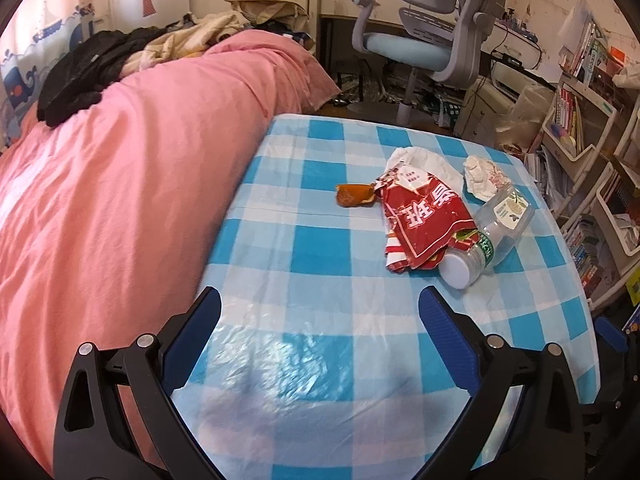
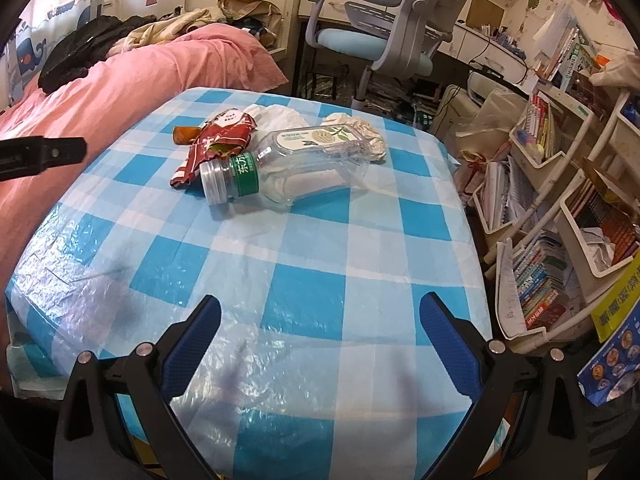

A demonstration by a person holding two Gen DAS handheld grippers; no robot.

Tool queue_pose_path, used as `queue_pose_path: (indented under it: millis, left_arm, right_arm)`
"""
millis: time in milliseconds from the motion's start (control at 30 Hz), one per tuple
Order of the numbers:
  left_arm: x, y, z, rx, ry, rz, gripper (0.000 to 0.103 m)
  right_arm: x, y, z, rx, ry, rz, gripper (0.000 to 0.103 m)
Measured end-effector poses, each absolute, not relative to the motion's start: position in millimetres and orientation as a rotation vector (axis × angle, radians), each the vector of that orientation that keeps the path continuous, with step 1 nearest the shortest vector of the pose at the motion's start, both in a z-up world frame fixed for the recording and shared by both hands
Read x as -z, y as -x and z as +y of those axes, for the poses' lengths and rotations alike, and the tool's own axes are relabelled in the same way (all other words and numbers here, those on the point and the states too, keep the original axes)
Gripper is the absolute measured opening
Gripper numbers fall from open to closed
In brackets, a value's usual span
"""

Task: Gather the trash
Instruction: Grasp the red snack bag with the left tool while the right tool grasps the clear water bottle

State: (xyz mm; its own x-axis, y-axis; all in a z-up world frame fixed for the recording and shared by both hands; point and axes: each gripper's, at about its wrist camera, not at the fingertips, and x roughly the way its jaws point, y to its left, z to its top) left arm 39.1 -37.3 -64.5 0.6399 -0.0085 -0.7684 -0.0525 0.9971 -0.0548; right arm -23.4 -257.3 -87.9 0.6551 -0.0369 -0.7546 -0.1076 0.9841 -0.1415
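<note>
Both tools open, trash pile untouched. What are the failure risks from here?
1. The clear plastic bottle lies on its side on the plastic checked tablecloth; a glancing touch may roll it toward the edge.
2. The red snack wrapper overlaps the bottle neck, so one grab may drag both.
3. The crumpled tissue sits behind the bottle, awkward to reach.

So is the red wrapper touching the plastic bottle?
Touching: the left wrist view shows the red wrapper lying against the plastic bottle near its cap.

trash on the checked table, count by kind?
Plastic bottle: 1
Red snack wrapper: 1
Crumpled white paper or tissue: 2, one behind the wrapper, one behind the bottle
Small orange-brown wrapper: 1
Total: 5
</note>
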Motion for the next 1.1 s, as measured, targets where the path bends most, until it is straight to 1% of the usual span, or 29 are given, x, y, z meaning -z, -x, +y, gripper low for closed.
queue_pose_path:
  millis: [300,600,767,900,967,1000,1033,1067,1100]
  left_arm:
    - [66,-92,-59,0.082,0.202,0.907,0.095]
    - [72,-171,-106,0.099,0.1,0.913,0.095]
    - [94,-207,-124,0.058,-0.004,0.961,0.095]
    - [113,-220,-124,0.068,-0.001,1.007,0.095]
    - [118,-224,-123,0.107,0.013,1.025,0.084]
    - [119,-224,-121,0.114,0.008,1.014,0.08]
    - [119,-223,-119,0.13,0.014,1.008,0.073]
    - [119,-224,-117,0.156,0.031,1.006,0.068]
    - [120,-224,-114,0.203,0.069,1.015,0.059]
  right_arm:
    - [92,-8,-260,-0.107,0.1,0.895,0.095]
    - [90,-43,-272,-0.106,0.032,0.9,0.095]
    - [89,-67,-279,-0.107,-0.015,0.895,0.095]
    - [86,-86,-281,-0.121,-0.069,0.879,0.095]
    - [85,-94,-279,-0.13,-0.089,0.874,0.095]
    - [85,-98,-277,-0.136,-0.101,0.876,0.095]
    - [86,-101,-276,-0.142,-0.108,0.878,0.095]
    - [87,-104,-273,-0.149,-0.114,0.884,0.095]
    - [89,-107,-270,-0.16,-0.116,0.893,0.095]
